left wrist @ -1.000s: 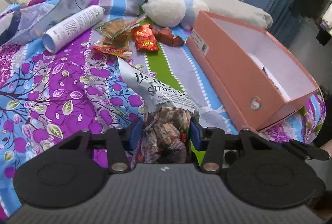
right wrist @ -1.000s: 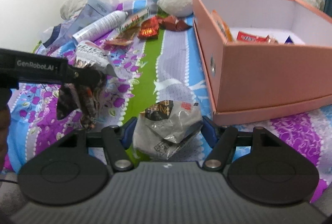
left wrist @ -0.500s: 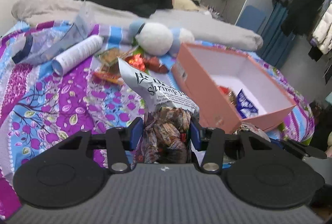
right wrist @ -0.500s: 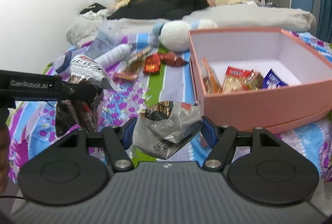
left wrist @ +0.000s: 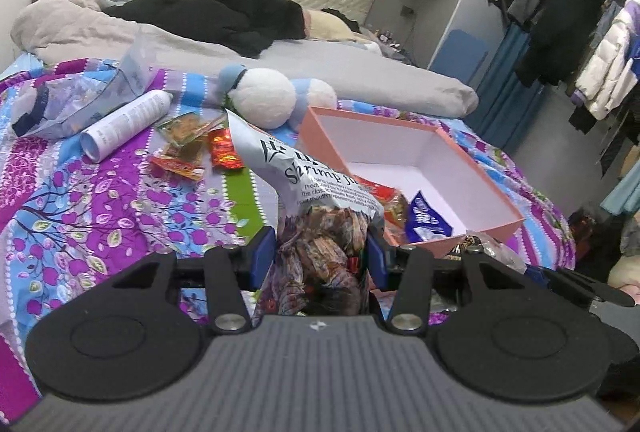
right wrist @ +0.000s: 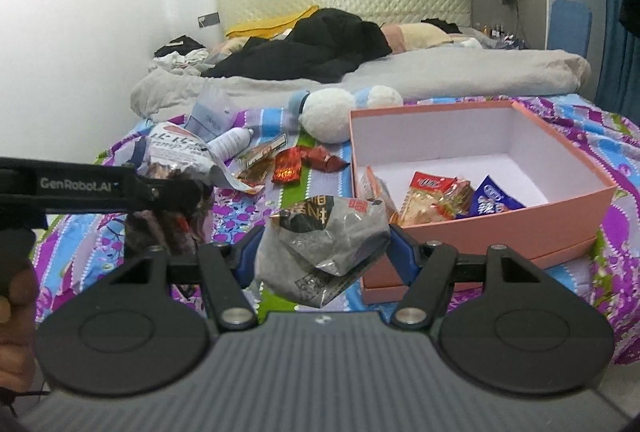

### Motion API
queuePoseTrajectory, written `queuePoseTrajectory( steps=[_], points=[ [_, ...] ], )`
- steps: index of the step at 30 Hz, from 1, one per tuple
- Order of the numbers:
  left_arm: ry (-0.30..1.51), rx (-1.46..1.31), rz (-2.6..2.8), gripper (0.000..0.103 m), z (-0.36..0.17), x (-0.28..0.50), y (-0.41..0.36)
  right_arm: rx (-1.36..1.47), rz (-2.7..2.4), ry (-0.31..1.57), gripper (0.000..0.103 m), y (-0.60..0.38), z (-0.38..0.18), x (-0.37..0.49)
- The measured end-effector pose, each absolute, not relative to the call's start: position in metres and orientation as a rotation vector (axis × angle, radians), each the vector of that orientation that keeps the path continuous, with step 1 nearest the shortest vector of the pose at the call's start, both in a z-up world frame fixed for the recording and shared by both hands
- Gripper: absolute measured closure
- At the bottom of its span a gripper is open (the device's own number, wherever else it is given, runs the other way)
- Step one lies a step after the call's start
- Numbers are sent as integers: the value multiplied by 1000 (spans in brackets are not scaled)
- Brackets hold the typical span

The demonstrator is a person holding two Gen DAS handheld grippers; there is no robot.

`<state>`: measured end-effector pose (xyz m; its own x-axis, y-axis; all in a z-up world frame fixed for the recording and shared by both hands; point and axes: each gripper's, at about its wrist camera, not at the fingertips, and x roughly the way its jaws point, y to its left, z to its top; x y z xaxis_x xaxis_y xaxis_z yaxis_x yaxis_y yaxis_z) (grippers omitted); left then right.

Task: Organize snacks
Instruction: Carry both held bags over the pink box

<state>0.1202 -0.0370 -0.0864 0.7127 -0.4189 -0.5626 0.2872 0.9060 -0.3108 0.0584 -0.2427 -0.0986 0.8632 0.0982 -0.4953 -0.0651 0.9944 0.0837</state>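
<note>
My left gripper (left wrist: 322, 248) is shut on a silver shrimp snack bag (left wrist: 312, 184), held above the bed left of the pink box (left wrist: 412, 148). It also shows in the right wrist view (right wrist: 176, 160), with the left gripper (right wrist: 168, 192) at the left edge. My right gripper (right wrist: 324, 252) is shut on a crumpled grey snack bag (right wrist: 324, 232), held in front of the pink box (right wrist: 480, 220). The box holds a few snack packs (right wrist: 436, 196). Loose red and orange snack packs (left wrist: 200, 148) lie on the bedspread beyond.
A white spray can (left wrist: 124, 124), a clear plastic bag (left wrist: 80, 100) and a white plush toy (left wrist: 264, 100) lie on the floral bedspread. A grey duvet and black clothes (left wrist: 224, 12) are farther back. Hanging clothes (left wrist: 600, 44) are to the right.
Both grippers have risen with their bags, so the views look down more into the pink box. Both grips are unchanged.
</note>
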Motion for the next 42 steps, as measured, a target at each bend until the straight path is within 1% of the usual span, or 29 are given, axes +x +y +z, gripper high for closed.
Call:
queuePoseTrajectory(
  steps=[12, 19, 26, 29, 36, 42],
  points=[
    [670, -182, -460, 49, -75, 141, -73, 76, 47, 512, 36, -269, -91, 60],
    [651, -162, -522, 49, -61, 187, -105, 60, 9, 489, 36, -293, -84, 90],
    [640, -81, -545, 49, -51, 242, -150, 87, -25, 470, 36, -322, -77, 137],
    [669, -80, -567, 49, -49, 270, -166, 91, -28, 485, 36, -334, -77, 157],
    [739, -3, -550, 49, -71, 323, -205, 58, -55, 546, 36, -366, -82, 202],
    [854, -14, -556, 49, -106, 364, -230, 66, -77, 672, 36, -391, -112, 246]
  ],
)
